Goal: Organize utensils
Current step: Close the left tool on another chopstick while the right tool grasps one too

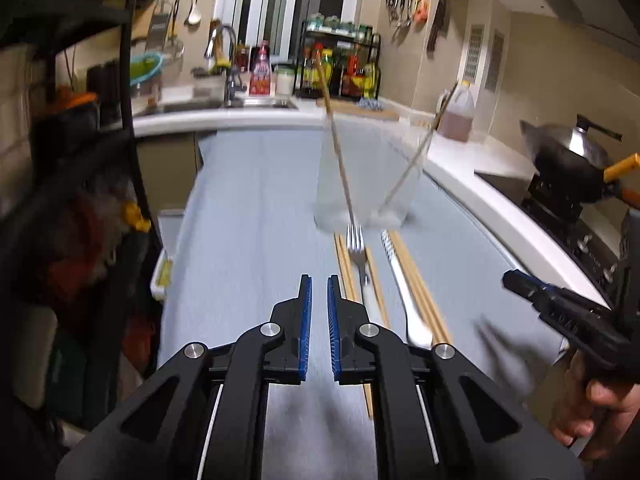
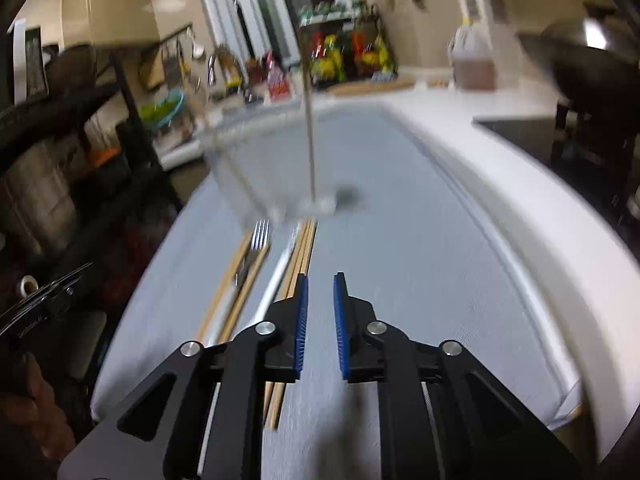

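Matt grey woven cloth (image 1: 256, 208); clear glass jar (image 1: 366, 176); shiny metal fork (image 1: 356, 246); pale wood chopsticks (image 1: 420, 292); glossy white plastic spoon (image 1: 412, 308); ribbed blue rubber pads (image 1: 306, 320).

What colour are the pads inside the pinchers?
Blue pads on black fingers, clearest in the left wrist view.

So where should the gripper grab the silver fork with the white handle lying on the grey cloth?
Probably the white handle of the silver fork, coming down from above with the fingers either side of it. It lies flat between wooden chopsticks, tines pointing at the clear glass jar, so there is little room beside it. The left gripper is nearest, empty and slightly open.
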{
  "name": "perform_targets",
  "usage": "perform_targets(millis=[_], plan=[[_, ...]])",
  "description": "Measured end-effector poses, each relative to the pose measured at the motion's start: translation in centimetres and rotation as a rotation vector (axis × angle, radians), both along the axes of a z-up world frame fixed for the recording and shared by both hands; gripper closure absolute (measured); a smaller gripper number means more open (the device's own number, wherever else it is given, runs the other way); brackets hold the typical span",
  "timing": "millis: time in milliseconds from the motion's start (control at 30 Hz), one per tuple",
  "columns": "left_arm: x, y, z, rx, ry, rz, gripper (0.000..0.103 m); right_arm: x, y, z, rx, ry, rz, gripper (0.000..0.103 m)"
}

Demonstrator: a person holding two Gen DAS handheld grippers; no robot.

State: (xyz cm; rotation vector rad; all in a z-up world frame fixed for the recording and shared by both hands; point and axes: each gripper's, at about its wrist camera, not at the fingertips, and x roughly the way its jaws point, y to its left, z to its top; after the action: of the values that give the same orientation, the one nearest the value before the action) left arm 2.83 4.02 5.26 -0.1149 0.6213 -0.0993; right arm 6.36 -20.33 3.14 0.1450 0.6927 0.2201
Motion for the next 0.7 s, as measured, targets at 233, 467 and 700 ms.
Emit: perform_targets(millis=[233,467,700], plan=[[-0.2,-0.6,-4.7,-0.043,0.095,-0.034,0.095,-0.8,2.0,-4.7,0.005,0.111,0.046,0.089],[-0.2,-1.5,-6.6,-0.074,0.139,-0.066,0.095,-0.8,3.2,-5.3,-0.010,0.118,0.066,0.086],[-0.3,-2.1,-7.0,-0.102,0.146,-0.082,0.095,-1.2,3.6,-5.1,-0.011,0.118,0.069,0.084]])
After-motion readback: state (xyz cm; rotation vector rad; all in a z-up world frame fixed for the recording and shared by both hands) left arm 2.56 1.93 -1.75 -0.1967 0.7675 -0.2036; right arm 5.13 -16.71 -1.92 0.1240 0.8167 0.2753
